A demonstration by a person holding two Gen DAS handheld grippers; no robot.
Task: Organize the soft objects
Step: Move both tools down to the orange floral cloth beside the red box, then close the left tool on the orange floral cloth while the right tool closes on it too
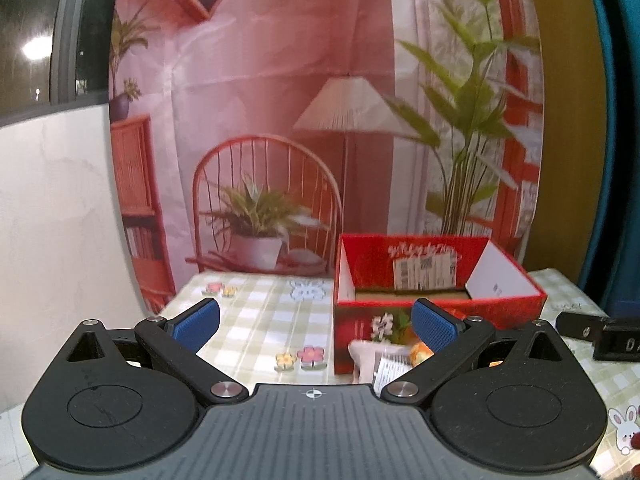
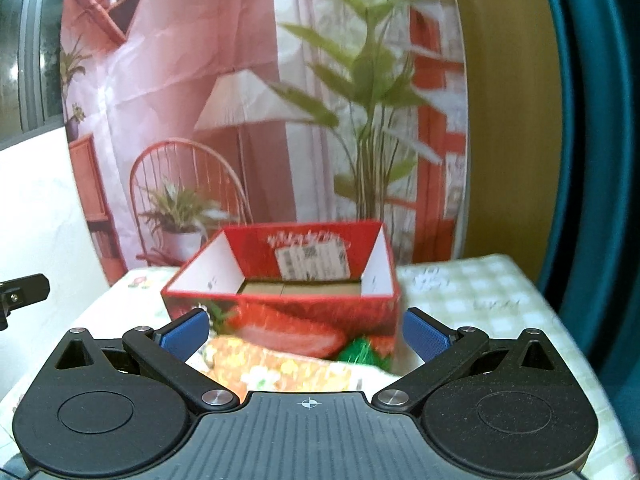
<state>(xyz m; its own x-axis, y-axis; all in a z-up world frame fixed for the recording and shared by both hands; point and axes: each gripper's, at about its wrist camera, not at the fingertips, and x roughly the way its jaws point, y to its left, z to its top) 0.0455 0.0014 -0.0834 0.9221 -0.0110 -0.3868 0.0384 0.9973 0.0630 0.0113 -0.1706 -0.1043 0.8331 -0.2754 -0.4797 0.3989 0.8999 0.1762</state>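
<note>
Left tongs [image 1: 316, 326], right tongs [image 2: 306, 334]: both spread wide.

A big printed backdrop [image 1: 280, 120] hangs behind the worktop [image 1: 256, 320], picturing a pink room with a red wire chair, a potted plant, a pleated floor lamp and tall green fronds. The worktop wears a pale green checked cloth dotted with little flowers and, at its right edge, a cartoon rabbit [image 1: 626, 426], and a black device [image 1: 600, 330] lies on it off to the right. To the left stands a white wall [image 1: 60, 208] under a dark window [image 1: 36, 28] that catches a bright light, and to the right a yellow-brown panel [image 2: 508, 120] meets a teal curtain [image 2: 596, 160].
</note>
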